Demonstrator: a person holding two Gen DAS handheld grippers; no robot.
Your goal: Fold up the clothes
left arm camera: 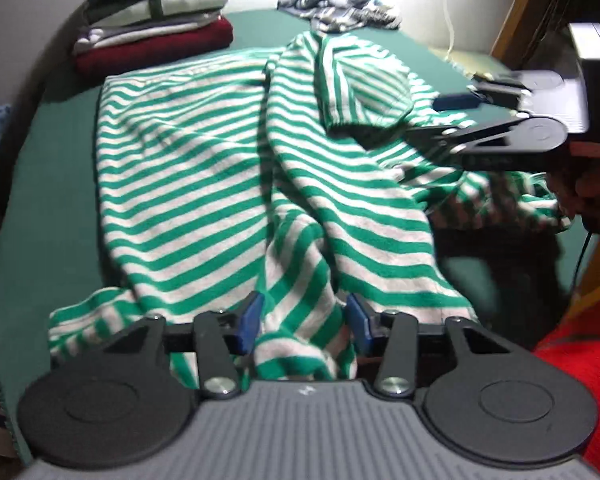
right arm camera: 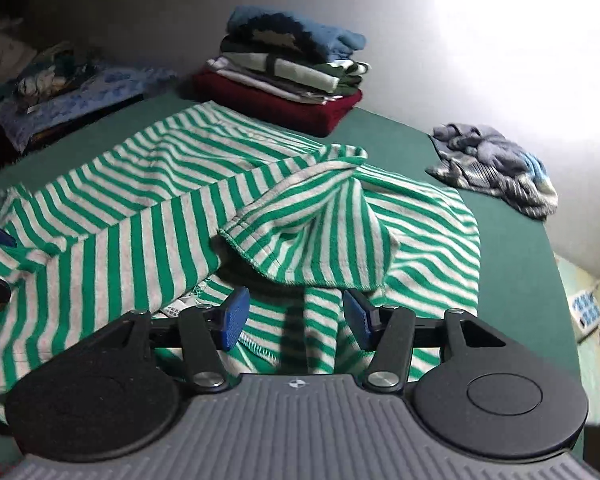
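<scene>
A green-and-white striped garment (left arm camera: 188, 168) (right arm camera: 140, 208) lies rumpled on the green tabletop (left arm camera: 52, 168), one sleeve flopped over its middle. My left gripper (left arm camera: 305, 322) sits at the garment's near edge, where a bunched ridge of striped cloth runs between its blue pads (left arm camera: 252, 320). The jaws stand apart and I see no squeeze on the cloth. My right gripper (right arm camera: 297, 318) hovers open above the sleeve and collar area, a narrow striped strip under the gap touching neither pad. In the left wrist view, the right gripper (left arm camera: 440, 120) reaches in from the right, jaws apart.
A stack of folded clothes (left arm camera: 152, 28) (right arm camera: 284, 76) stands at the table's far corner. A crumpled blue-grey garment (left arm camera: 336, 10) (right arm camera: 496, 168) lies at the far edge. A red sleeve (left arm camera: 580, 380) is at lower right. A power strip (right arm camera: 586, 308) lies beyond the table.
</scene>
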